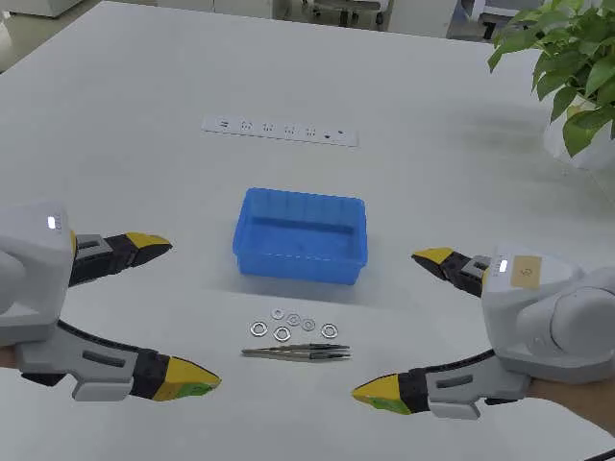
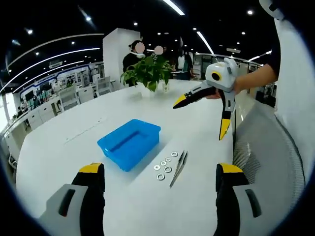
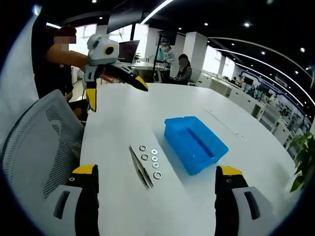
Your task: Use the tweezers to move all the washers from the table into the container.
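Several silver washers (image 1: 293, 326) (image 2: 165, 167) (image 3: 150, 160) lie in a loose cluster on the white table, just in front of a blue container (image 1: 301, 234) (image 2: 129, 141) (image 3: 195, 142). Metal tweezers (image 1: 296, 352) (image 2: 178, 167) (image 3: 141, 166) lie flat on the near side of the washers. My left gripper (image 1: 183, 312) (image 2: 160, 182) hovers open to the left of them, holding nothing. My right gripper (image 1: 399, 325) (image 3: 156, 182) hovers open to the right, also holding nothing. The container looks empty inside.
A white power strip (image 1: 279, 130) lies beyond the container. A potted plant (image 1: 572, 72) (image 2: 147, 73) stands at the far right of the table. A mesh chair (image 3: 37, 142) stands by the table's near edge. People stand in the background.
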`<state>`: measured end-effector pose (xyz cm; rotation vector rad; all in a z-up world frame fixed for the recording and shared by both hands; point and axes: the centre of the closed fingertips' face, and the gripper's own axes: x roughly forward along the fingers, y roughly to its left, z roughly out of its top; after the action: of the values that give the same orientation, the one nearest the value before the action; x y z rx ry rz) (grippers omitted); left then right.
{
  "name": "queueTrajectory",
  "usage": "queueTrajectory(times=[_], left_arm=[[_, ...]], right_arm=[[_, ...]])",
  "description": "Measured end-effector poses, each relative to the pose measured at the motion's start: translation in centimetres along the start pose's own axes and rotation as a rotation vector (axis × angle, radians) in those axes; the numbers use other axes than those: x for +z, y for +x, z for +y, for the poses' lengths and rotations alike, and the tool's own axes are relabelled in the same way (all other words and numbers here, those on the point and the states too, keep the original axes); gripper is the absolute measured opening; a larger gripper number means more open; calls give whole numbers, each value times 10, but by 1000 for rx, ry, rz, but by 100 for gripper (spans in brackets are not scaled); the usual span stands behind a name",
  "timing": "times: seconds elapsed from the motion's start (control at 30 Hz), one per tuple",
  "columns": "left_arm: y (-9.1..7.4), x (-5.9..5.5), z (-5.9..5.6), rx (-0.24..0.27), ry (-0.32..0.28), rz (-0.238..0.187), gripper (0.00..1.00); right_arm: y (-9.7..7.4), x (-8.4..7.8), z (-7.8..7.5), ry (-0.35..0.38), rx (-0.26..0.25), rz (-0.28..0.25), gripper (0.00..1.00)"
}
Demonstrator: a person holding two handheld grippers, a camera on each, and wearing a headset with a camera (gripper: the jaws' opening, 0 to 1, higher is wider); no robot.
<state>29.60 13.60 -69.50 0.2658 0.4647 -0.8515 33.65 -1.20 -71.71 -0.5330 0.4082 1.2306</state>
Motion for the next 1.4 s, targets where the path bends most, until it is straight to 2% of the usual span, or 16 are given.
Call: queueTrajectory(times=[0.1,0.67,0.83,1.2,1.3,1.4], left_arm=[[0,-1,2,13,36,10,99],[-3,-3,3,14,34,15,99],[-4,-4,2,21,65,12,98],[-5,-6,3,25,64,22,99],[-5,-3,1,21,49,4,99],[-5,-3,3,30,52,5,99]], right_arm=[[0,-1,-1,9,1,1,99],[-2,8,-1,-6,-5,-17,100],[-2,9,1,-10,-4,-18,100],[-2,7,3,-9,1,-9,100],[-2,6,4,-9,3,-4,100],[-2,6,4,-10,4,-5,99]])
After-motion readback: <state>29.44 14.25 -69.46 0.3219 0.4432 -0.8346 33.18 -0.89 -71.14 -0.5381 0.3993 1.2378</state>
